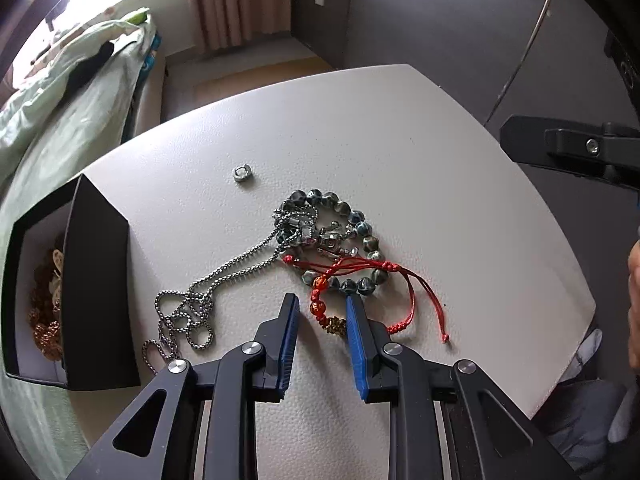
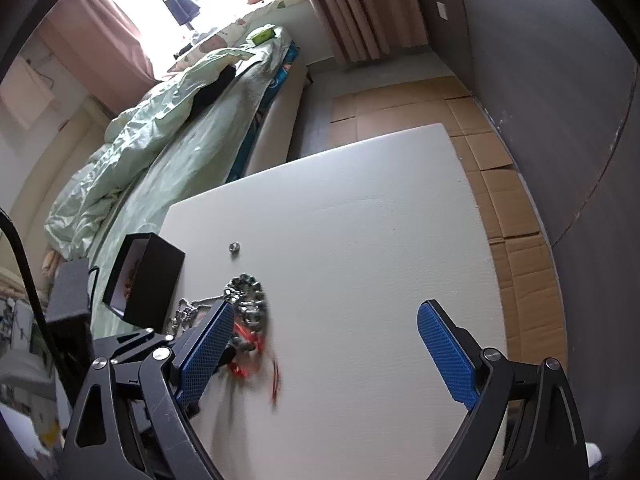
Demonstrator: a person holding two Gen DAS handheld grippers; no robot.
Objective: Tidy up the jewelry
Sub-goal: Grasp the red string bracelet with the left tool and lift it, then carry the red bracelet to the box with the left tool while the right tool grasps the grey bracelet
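Observation:
A pile of jewelry lies on the white table [image 1: 400, 140]: a dark bead bracelet [image 1: 362, 236], a silver chain necklace [image 1: 192, 308] with a metal pendant [image 1: 316, 236], and a red cord bracelet [image 1: 360, 272] with orange and gold beads [image 1: 324, 312]. A small silver ring [image 1: 242, 173] lies apart, farther back. My left gripper [image 1: 322, 300] is open, its fingers on either side of the red bracelet's beads, just above the table. My right gripper [image 2: 326, 312] is wide open and empty, above the table to the right of the pile [image 2: 246, 300].
An open black box [image 1: 80, 280] holding brown and gold jewelry stands at the table's left edge; it also shows in the right wrist view [image 2: 148, 280]. A bed with green bedding [image 2: 160, 140] runs along the left. Cardboard [image 2: 508, 184] covers the floor.

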